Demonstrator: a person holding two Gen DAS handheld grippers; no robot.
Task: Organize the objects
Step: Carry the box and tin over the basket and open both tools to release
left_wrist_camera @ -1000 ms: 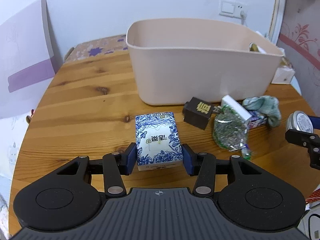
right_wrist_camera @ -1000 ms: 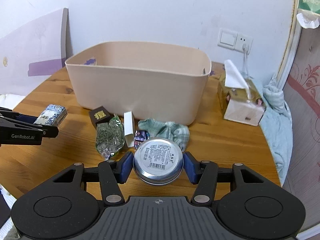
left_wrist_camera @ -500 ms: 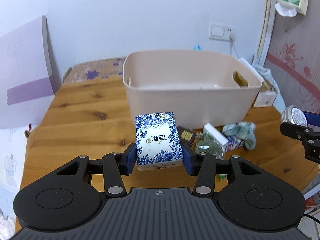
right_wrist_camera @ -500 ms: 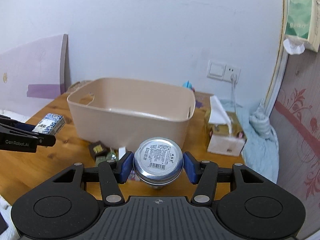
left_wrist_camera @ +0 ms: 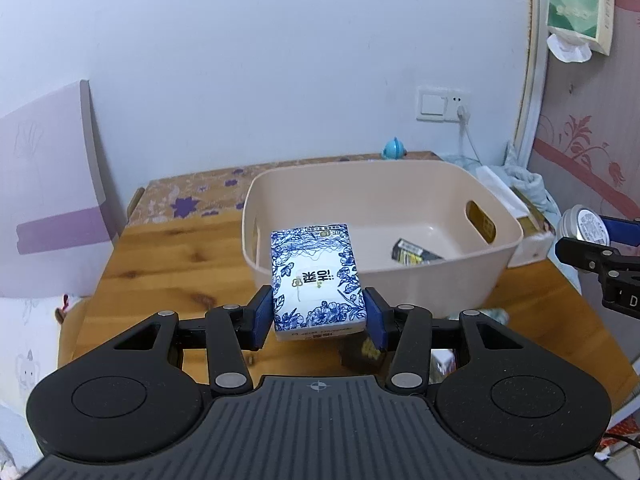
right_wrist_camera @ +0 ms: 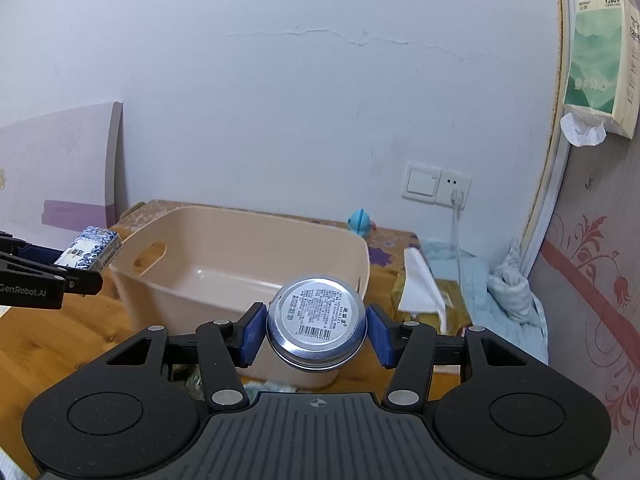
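Above the beige bin (left_wrist_camera: 496, 272), left gripper (left_wrist_camera: 319, 317) clamping a blue-and-white floral box (left_wrist_camera: 316, 276), right gripper (right_wrist_camera: 316, 334) gripping a round silver tin (right_wrist_camera: 317, 322), barcode label facing up.

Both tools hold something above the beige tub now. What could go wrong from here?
1. The round tin is gripped only at its curved sides by the right tool; it may slip.
2. Dropped from this height, the blue-and-white box in the left tool could strike the dark packet lying in the tub.
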